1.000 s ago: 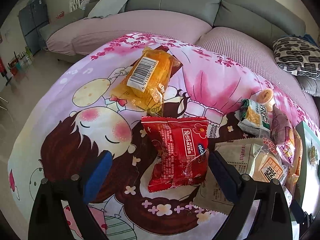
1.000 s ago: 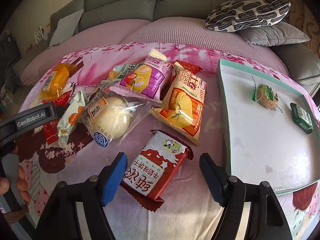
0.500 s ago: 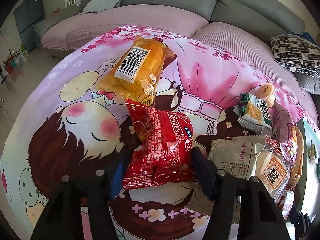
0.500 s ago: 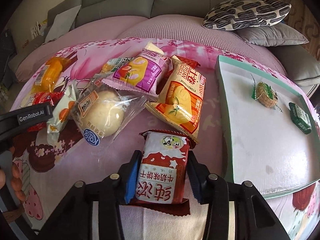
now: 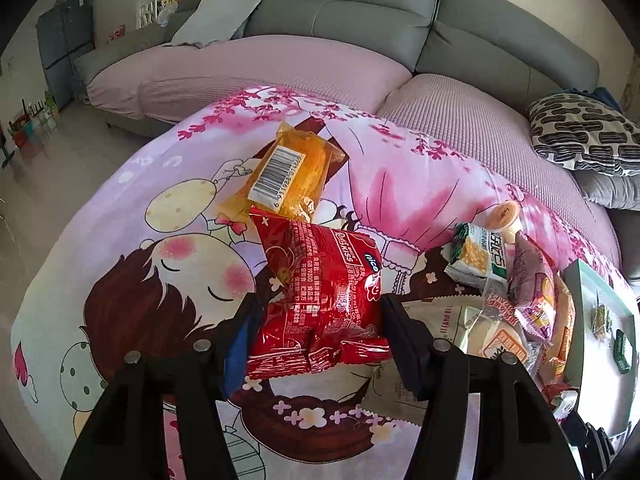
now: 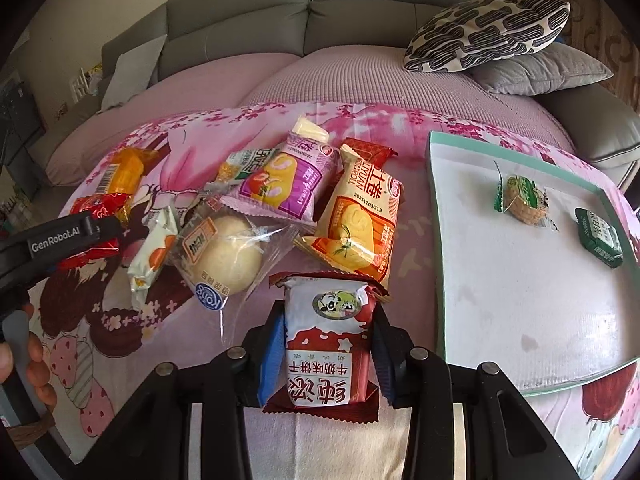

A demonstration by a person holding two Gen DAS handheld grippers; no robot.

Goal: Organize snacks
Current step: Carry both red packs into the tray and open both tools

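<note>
The left claw (image 5: 316,320) pinches a crinkled, glossy red foil snack bag (image 5: 320,292) between its blue-padded fingers (image 5: 236,344). The bag is puffy and roughly rectangular, its long axis running away from the claw and tilting left, with its bottom seam nearest the camera. Just beyond it lies a translucent orange wrapper (image 5: 286,174) with a white barcode label, on a cartoon-printed cloth (image 5: 132,264).

The right claw (image 6: 326,344) is pressed onto a red-and-white biscuit packet (image 6: 326,344) with a panda emblem, a smooth plastic pillow pack held upright between the pads, long axis pointing straight ahead. Ahead and left of this claw sits a clear-wrapped round bun (image 6: 230,258); to the right lies a shallow white tray (image 6: 500,292) with a teal rim.
</note>
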